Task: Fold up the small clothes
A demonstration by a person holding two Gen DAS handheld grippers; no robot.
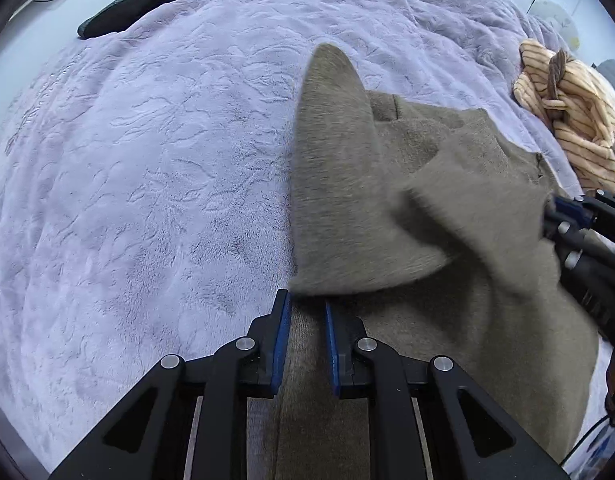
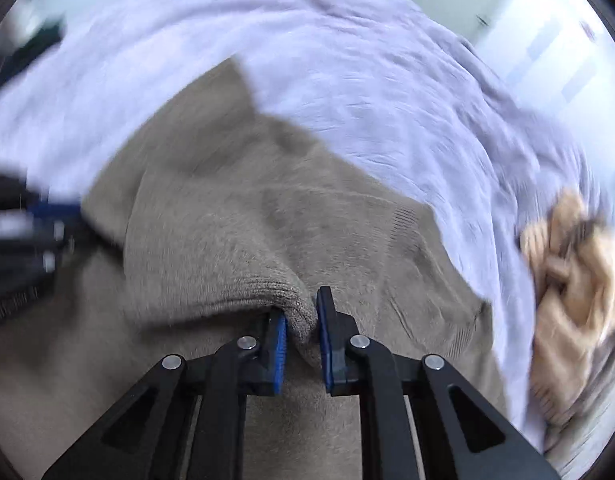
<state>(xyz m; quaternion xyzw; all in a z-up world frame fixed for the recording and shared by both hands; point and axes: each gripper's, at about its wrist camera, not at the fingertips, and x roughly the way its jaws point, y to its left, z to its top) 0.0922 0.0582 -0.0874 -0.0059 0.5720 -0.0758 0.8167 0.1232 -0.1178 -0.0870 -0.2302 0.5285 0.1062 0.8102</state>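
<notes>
Garment: taupe knitted garment (image 1: 447, 208), lying on the lilac fleece blanket (image 1: 147, 160), towards its right-hand part in the left wrist view; one portion raised and doubled over the rest.
Handling, judged: soft, light, limp; will sag and drape between two holds; fuzzy knit unlikely to slip from rubber pads; not fragile, though it may stretch if tugged.
Where to hold, judged: ribbed hem and corners, where the knit is thicker and the edge can be kept straight.
Left gripper (image 1: 307, 312): jaws drawn close, blue pads nearly parallel, a strip of the knit running between them; the raised fold sits at the fingertips. Clenched on the garment.
Right gripper (image 2: 301, 320): jaws narrowed, a bunched ribbed edge pinched between the blue pads. Grasping the garment.
Relation: both tools on the same garment, at separate edges; the right tool shows at the right margin of the left view.
View quality: right wrist view blurred.
Surroundings: striped cream garment (image 1: 567, 120) heaped well apart, at the blanket's far right; dark folded item (image 1: 135, 4) at the far edge.
</notes>
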